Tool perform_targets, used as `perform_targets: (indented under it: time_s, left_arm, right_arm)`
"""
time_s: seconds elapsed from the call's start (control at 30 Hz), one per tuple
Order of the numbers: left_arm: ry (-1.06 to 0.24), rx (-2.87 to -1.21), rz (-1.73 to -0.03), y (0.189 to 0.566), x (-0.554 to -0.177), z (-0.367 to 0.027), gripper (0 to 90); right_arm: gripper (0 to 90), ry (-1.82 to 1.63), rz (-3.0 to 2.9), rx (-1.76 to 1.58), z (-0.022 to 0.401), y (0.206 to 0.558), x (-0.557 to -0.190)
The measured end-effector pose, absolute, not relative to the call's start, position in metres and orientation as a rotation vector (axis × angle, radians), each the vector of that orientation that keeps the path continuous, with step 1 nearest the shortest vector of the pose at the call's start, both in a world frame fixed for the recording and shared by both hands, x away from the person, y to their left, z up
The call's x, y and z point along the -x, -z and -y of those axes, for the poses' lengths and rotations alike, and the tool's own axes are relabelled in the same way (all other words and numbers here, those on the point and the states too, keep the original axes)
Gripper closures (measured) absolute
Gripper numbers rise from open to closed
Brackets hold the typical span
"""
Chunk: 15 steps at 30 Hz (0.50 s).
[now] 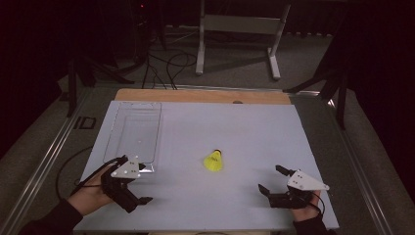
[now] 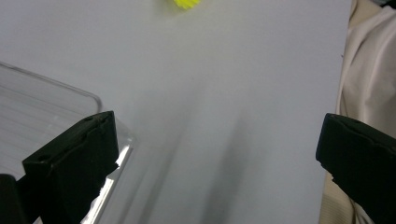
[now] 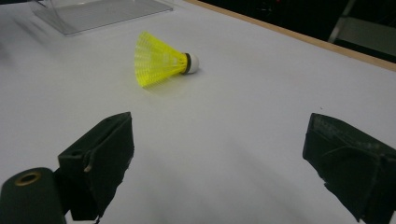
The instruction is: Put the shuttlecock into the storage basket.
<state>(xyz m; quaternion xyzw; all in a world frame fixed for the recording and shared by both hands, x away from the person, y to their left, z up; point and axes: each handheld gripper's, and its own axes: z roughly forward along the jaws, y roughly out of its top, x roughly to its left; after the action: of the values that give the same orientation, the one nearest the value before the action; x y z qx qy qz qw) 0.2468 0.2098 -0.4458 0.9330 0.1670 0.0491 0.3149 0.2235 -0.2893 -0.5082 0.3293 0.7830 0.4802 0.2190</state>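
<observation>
A yellow shuttlecock (image 1: 214, 161) (image 3: 161, 59) lies on its side in the middle of the white table top (image 1: 235, 132), its white cork tip pointing away from me. A sliver of its yellow skirt (image 2: 186, 3) shows at the top of the left gripper view. My left gripper (image 1: 133, 180) (image 2: 215, 144) is open at the front left, one jaw over the near corner of a clear plastic tray (image 1: 134, 133) (image 2: 42, 116). My right gripper (image 1: 272, 179) (image 3: 219, 154) is open at the front right, empty, with the shuttlecock ahead of its jaws.
The clear tray (image 3: 100, 11) lies empty on the table's left half. A wooden strip (image 1: 203, 95) edges the far side of the table. Beyond it stand a white metal frame (image 1: 240, 29) and cables (image 1: 169, 66) on the floor. Pale cloth (image 2: 369, 79) lies past the table's edge.
</observation>
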Motion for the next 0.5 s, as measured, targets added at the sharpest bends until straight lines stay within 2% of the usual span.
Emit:
perform_targets:
  time_s: [0.5]
  left_arm:
    - [0.004, -2.653, -0.438, 0.452, -0.255, -0.189, 0.2]
  right_arm:
    - [9.2, -1.328, -2.170, -0.908, 0.289, 0.509, -0.224]
